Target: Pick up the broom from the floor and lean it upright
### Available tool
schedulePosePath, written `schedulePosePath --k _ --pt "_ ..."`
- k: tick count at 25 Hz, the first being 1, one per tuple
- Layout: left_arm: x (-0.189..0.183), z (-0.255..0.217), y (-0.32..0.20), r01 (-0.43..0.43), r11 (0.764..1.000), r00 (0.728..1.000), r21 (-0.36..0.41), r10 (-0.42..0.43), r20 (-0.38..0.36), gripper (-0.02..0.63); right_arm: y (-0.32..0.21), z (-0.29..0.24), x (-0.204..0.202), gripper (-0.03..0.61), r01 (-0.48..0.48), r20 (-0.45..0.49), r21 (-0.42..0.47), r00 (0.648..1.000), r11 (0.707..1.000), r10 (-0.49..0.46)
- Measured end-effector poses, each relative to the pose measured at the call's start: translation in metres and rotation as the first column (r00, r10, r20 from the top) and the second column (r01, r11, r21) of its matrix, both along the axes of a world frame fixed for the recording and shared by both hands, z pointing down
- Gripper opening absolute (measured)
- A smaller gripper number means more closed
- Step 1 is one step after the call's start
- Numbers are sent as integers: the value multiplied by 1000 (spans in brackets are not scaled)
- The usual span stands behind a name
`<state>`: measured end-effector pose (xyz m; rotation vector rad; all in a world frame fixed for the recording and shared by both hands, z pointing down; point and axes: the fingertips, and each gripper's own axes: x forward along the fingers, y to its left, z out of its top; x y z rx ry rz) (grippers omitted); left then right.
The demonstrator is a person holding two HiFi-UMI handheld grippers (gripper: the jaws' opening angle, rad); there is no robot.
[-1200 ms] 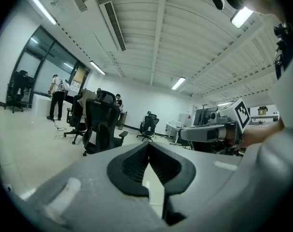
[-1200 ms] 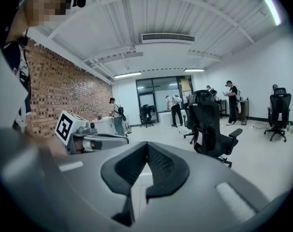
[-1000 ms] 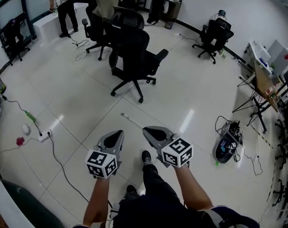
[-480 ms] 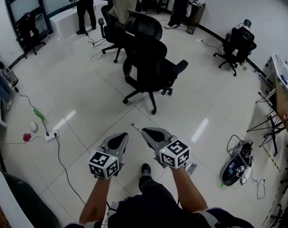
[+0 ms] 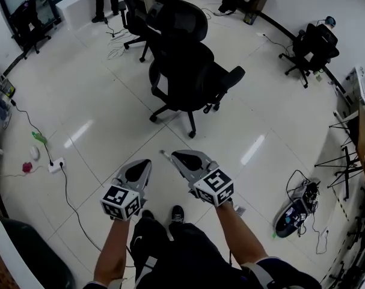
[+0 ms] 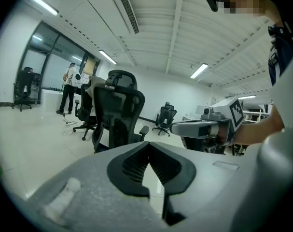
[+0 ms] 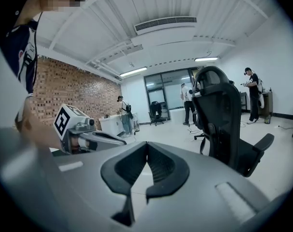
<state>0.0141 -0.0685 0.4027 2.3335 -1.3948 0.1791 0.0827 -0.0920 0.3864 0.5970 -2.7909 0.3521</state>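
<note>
The broom lies on the white tiled floor in front of my feet, mostly hidden under my right gripper. Only its thin pale handle tip (image 5: 163, 154) and a bit of its head (image 5: 239, 210) show in the head view. My left gripper (image 5: 145, 163) and right gripper (image 5: 176, 156) are held side by side above the floor, both shut and empty. In the left gripper view the left gripper's (image 6: 148, 144) jaws meet at the tips, with the right gripper (image 6: 178, 127) beside it. In the right gripper view the right gripper (image 7: 147, 144) is likewise shut, with the left gripper (image 7: 118, 139) alongside.
A black office chair (image 5: 191, 71) stands just ahead, with more chairs (image 5: 314, 44) behind it. A power strip (image 5: 56, 164) and cable lie on the floor at left. A dark bag with cords (image 5: 292, 215) sits at right, near a stand (image 5: 344, 161). People stand at the far wall.
I have walked forward: the black chair is nearer and both grippers moved ahead together, a little lower. The broom handle tip now sits right by the right gripper's tips. Jaws stayed shut.
</note>
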Motion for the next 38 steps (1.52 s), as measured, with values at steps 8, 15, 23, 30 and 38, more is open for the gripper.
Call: schedulePosePath --k 8,15,23,30,38 --pt "-32 85 -55 -32 998 999 -59 33 7 2 -49 81 -17 6 -31 -69 -65 997 997 26" --pt "-62 208 -112 -109 986 989 -127 121 83 2 -97 202 -27 6 -72 -143 -104 988 992 56" --pt "-92 357 -150 -105 980 987 -170 124 103 0 -128 374 -41 6 -52 -239 -157 971 986 13" --pt "-122 468 -157 -90 977 985 -192 116 127 2 -146 525 -52 67 -23 -335 -159 942 987 -32" --pt "-139 569 -146 -87 973 983 -216 119 140 2 -150 673 -59 92 1 -432 -232 896 973 -104"
